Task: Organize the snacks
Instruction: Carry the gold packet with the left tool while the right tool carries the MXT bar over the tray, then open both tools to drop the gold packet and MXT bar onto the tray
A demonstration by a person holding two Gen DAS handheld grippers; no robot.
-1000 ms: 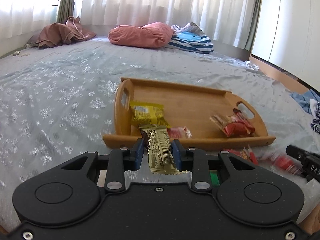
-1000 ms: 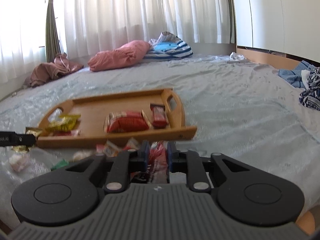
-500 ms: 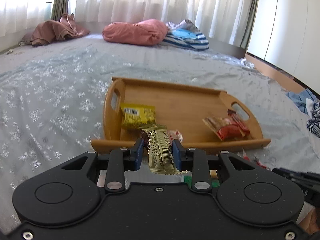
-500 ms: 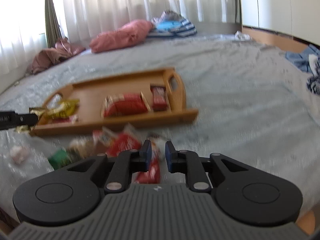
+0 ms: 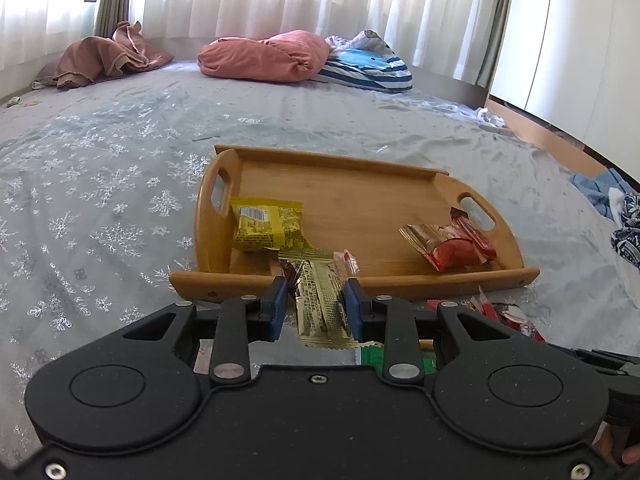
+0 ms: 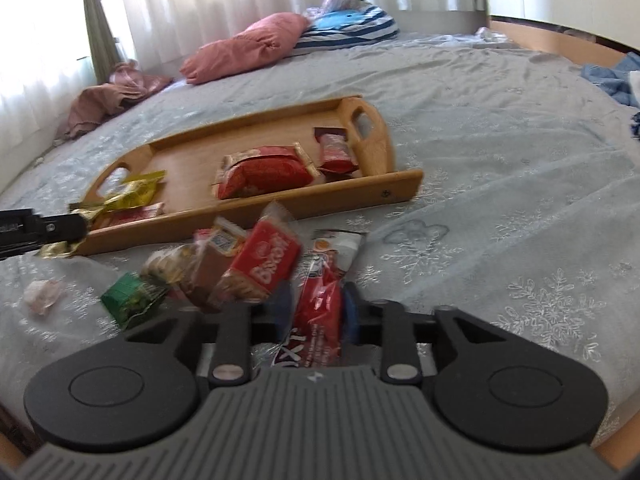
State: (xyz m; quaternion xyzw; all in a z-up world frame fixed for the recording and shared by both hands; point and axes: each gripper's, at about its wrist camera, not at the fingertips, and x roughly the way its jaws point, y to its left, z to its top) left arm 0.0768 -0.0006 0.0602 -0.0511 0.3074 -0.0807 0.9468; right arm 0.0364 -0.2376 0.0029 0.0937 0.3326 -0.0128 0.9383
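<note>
Snacks are partly sorted: 4 packets lie in the wooden tray (image 5: 400, 284) mid-bed, several loose (image 6: 256, 268) beside its near edge. Left claw (image 5: 316, 308) pinches a gold packet (image 5: 320, 300) over that edge. Right claw (image 6: 316, 312) grips a red wrapper (image 6: 320, 312).

The wooden tray's (image 5: 348, 200) middle lay bare between a yellow packet (image 5: 266, 226) at nine o'clock and red packets (image 5: 452, 244) at three. Its near rail (image 5: 400, 280) barred entry at six. Loose snacks (image 6: 240, 268) crowded the bedsheet (image 6: 500, 200) before it; rightward stayed open.
</note>
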